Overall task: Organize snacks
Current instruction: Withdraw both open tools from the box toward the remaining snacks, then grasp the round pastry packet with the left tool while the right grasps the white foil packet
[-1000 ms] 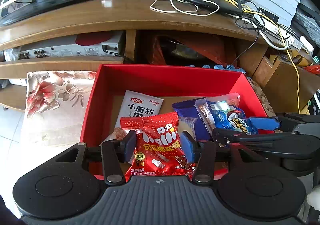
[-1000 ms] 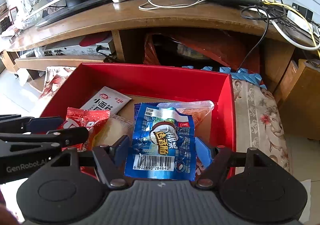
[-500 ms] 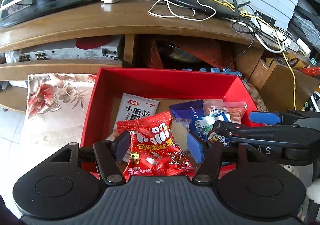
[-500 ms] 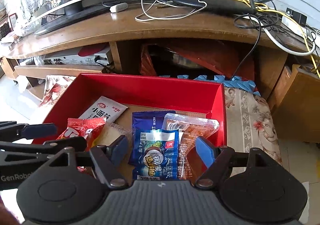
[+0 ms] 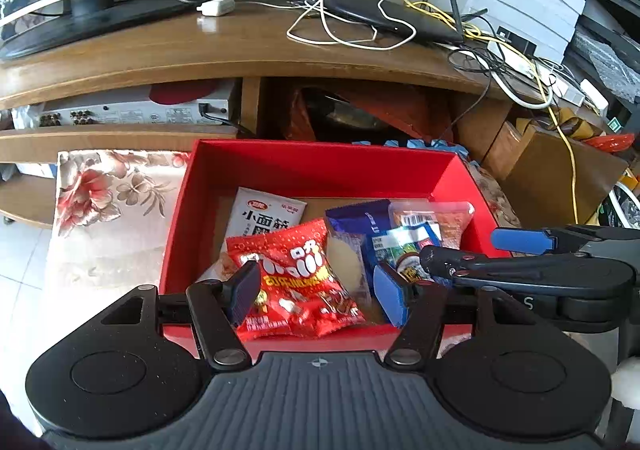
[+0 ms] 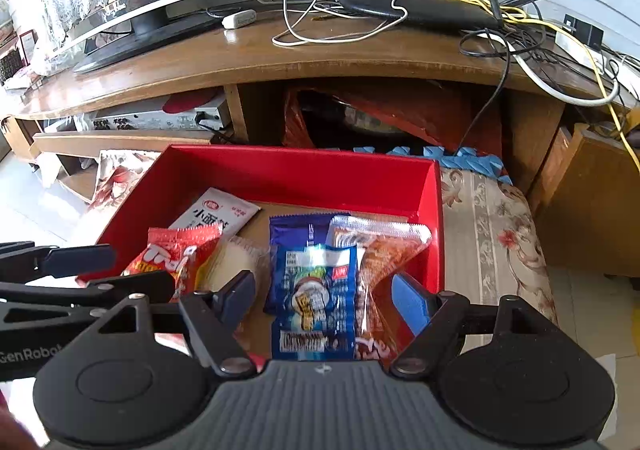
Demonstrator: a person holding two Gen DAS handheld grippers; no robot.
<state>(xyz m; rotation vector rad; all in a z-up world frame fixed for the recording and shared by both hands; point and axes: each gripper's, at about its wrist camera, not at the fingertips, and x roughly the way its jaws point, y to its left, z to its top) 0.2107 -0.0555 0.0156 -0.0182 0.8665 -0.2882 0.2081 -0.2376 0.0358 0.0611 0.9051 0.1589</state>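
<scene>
A red box [image 5: 320, 169] [image 6: 296, 177] holds several snack packets. My left gripper [image 5: 316, 294] hovers open over a red candy packet [image 5: 296, 274] [image 6: 172, 254] that lies flat in the box's near left, its pads clear of it. My right gripper [image 6: 324, 302] is open above a blue packet [image 6: 316, 290] [image 5: 404, 250], which rests on a purple packet [image 6: 296, 234] and a clear orange packet [image 6: 380, 250]. A white packet [image 5: 268, 213] lies further back. Between red and blue sits a pale round cake [image 5: 346, 262] in clear wrap.
The box stands on a floral cloth [image 5: 112, 201] [image 6: 492, 234] in front of a wooden TV stand [image 5: 240, 49]. On the stand are a monitor, a router [image 6: 416, 9] and tangled cables. A cardboard box [image 5: 560, 177] is at the right.
Both grippers opened and let go: the red candy packet and the blue packet now lie in the box. Both grippers drew back a little, the right one also upward.
</scene>
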